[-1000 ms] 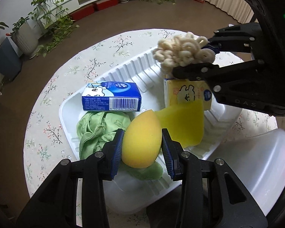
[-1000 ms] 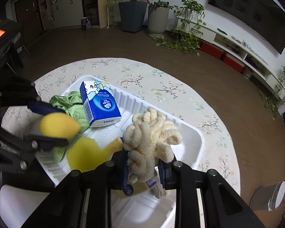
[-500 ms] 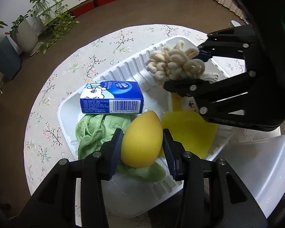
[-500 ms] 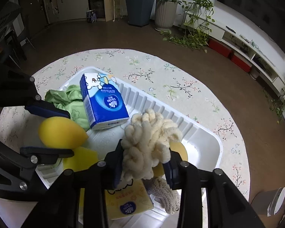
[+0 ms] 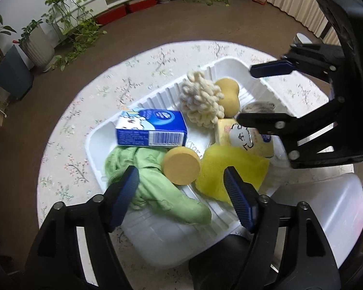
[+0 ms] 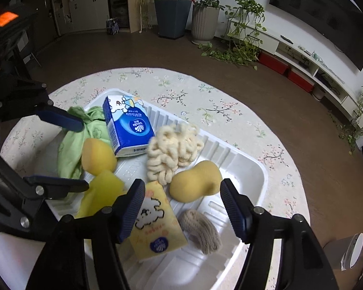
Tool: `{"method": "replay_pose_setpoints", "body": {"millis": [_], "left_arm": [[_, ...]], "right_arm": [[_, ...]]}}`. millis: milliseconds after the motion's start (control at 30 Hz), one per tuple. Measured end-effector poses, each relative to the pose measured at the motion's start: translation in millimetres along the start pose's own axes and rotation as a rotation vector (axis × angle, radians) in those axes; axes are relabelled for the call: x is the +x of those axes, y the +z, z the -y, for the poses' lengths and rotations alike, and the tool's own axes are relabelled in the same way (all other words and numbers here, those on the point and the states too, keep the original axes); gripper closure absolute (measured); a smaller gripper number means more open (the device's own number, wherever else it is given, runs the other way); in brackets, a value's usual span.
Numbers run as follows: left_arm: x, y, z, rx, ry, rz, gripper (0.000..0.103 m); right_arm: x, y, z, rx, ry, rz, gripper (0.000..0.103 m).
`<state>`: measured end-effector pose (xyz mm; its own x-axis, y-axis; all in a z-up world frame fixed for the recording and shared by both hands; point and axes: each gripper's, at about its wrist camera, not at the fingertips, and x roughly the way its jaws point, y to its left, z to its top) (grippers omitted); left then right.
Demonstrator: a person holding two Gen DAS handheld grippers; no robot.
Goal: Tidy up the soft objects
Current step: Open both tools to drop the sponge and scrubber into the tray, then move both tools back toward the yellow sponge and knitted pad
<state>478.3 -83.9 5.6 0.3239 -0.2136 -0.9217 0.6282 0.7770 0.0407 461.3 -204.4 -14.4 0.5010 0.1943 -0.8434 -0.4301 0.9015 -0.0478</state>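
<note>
A white ribbed tray (image 5: pixel 232 64) (image 6: pixel 251 164) on the round table holds the soft things. In it lie a cream chenille bundle (image 5: pixel 200 104) (image 6: pixel 174 149), an egg-shaped yellow sponge (image 5: pixel 181 166) (image 6: pixel 98 155), a gourd-shaped sponge (image 5: pixel 228 94) (image 6: pixel 196 181), a flat yellow sponge (image 5: pixel 230 169) (image 6: pixel 101 193), a green cloth (image 5: pixel 157 191) (image 6: pixel 72 145), a blue tissue pack (image 5: pixel 152 130) (image 6: pixel 127 125), a yellow tissue pack (image 5: pixel 244 137) (image 6: pixel 155 222) and a beige yarn bundle (image 6: pixel 200 229). My left gripper (image 5: pixel 181 195) is open and empty above the egg sponge. My right gripper (image 6: pixel 181 207) is open and empty above the gourd sponge.
The round table has a floral cloth (image 6: pixel 205 96). A translucent white bin (image 5: pixel 326 212) stands at the table's near edge beside the tray. Potted plants (image 6: pixel 203 19) and a low TV shelf (image 6: pixel 309 67) stand on the floor beyond.
Both grippers have opened and drawn back upward. The left let go of the egg-shaped sponge onto the green cloth; the right let go of the cream chenille bundle in the tray's middle.
</note>
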Motion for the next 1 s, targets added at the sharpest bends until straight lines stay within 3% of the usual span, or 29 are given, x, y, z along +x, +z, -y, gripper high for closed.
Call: {"method": "replay_pose_setpoints", "body": {"millis": [233, 300, 367, 467, 667, 867, 1000], "left_arm": [[-52, -19, -7, -0.053, 0.014, 0.11, 0.023], [-68, -32, -10, -0.08, 0.015, 0.148, 0.014], [-85, -50, -12, -0.129, 0.01, 0.194, 0.013], [-104, -80, -16, -0.226, -0.016, 0.261, 0.001], [-127, -147, -6, -0.383, -0.061, 0.39, 0.0], [-134, -219, 22, -0.487, -0.117, 0.534, 0.0], [-121, -258, 40, -0.552, -0.148, 0.546, 0.0]], "right_arm": [[-52, -20, 16, 0.063, -0.023, 0.079, 0.028], [-69, -30, 25, 0.092, -0.029, 0.101, 0.024], [-84, -43, 34, 0.13, -0.037, 0.117, 0.021], [-101, -66, 40, 0.19, -0.042, 0.129, 0.018], [-135, -121, 39, 0.294, -0.038, 0.164, 0.009], [-167, -185, 13, 0.399, -0.008, 0.227, 0.002], [-176, -228, -19, 0.449, 0.015, 0.252, 0.001]]}}
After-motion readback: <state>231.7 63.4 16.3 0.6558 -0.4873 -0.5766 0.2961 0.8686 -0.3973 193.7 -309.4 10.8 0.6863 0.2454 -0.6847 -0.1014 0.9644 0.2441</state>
